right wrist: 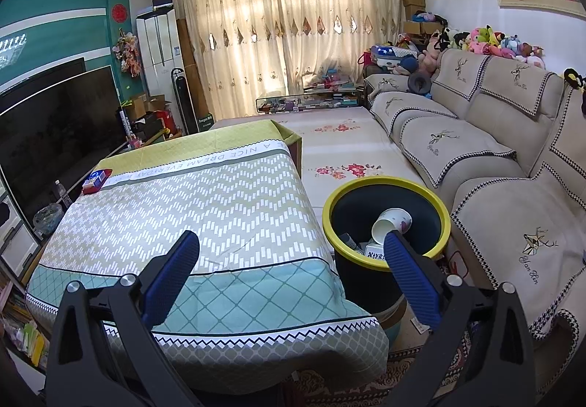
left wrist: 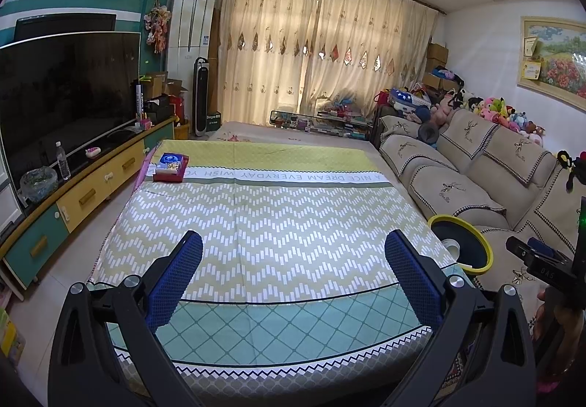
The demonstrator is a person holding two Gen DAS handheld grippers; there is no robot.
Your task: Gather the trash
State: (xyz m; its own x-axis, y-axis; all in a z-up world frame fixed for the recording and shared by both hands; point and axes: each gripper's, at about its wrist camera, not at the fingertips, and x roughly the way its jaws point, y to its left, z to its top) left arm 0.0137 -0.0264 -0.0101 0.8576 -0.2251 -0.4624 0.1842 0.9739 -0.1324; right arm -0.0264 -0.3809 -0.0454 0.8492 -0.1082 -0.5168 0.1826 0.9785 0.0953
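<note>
A: Two hand-held grippers, both empty. Left hand-held gripper jaws spread wide above the cloth-covered desk. Right hand-held gripper likewise gaping, its right finger crossing the near rim of the yellow-rimmed trash bin.

B: Trash location?

A: Inside the bin: a paper cup on its side, a small printed box beneath it. Bin stands on the floor just beside the desk's right edge, between desk and sofa.

B: Anything left on the desk?

A: Only a red tray of tissue packs at the far left corner. Cannot tell if it counts as trash. Judgement: collection looks nearly finished.

B: Risks?

A: Right finger sits close to the rim; a careless swing could knock the bin over and spill the cup. Reaching far for the tray might drag the loose cloth.
</note>
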